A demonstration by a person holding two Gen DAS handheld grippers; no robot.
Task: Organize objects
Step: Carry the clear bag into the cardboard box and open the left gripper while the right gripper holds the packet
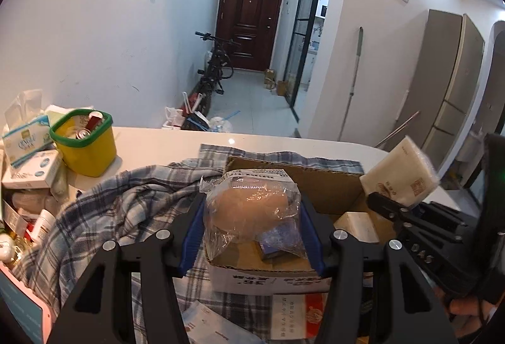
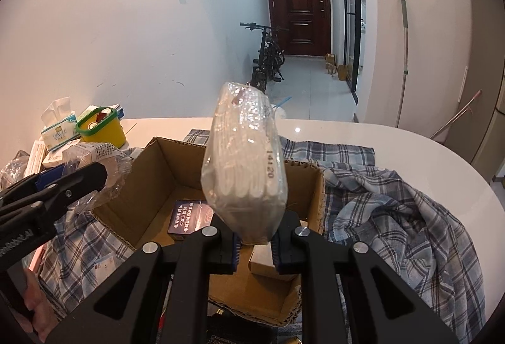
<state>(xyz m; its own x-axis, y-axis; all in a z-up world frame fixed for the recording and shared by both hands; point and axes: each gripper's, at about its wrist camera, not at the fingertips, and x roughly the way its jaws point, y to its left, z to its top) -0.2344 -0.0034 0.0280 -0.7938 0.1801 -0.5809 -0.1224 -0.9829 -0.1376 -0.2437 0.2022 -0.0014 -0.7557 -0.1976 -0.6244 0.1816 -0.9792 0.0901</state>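
- Box (image 2: 151, 173): an open cardboard carton is set on a plaid cloth (image 2: 394, 202) spread over a white table (image 2: 410, 148); it serves as the landmark below.
- Inside the box, a dark blue booklet (image 2: 186, 217) is seen lying on the floor, and a small pale carton (image 2: 268, 262) is seen at the near wall.
- Left gripper (image 1: 252, 217): its blue-padded fingers are clamped on a clear bag (image 1: 252, 205) with a tan lump inside, held above the near-left part of the box.
- Right gripper (image 2: 254, 244): its fingers are pressed narrowly on the lower end of a plastic-wrapped white pack (image 2: 244, 167), which is held upright over the near side of the box.
- Left of the box and beyond it, a yellow tub (image 1: 86, 148) with a green rim is placed on the table, with cans inside.
- A tissue box (image 1: 26, 138) is seen just beside the tub, on the side away from the box.
- A bicycle (image 2: 268, 56) is parked in the hallway far beyond the box.
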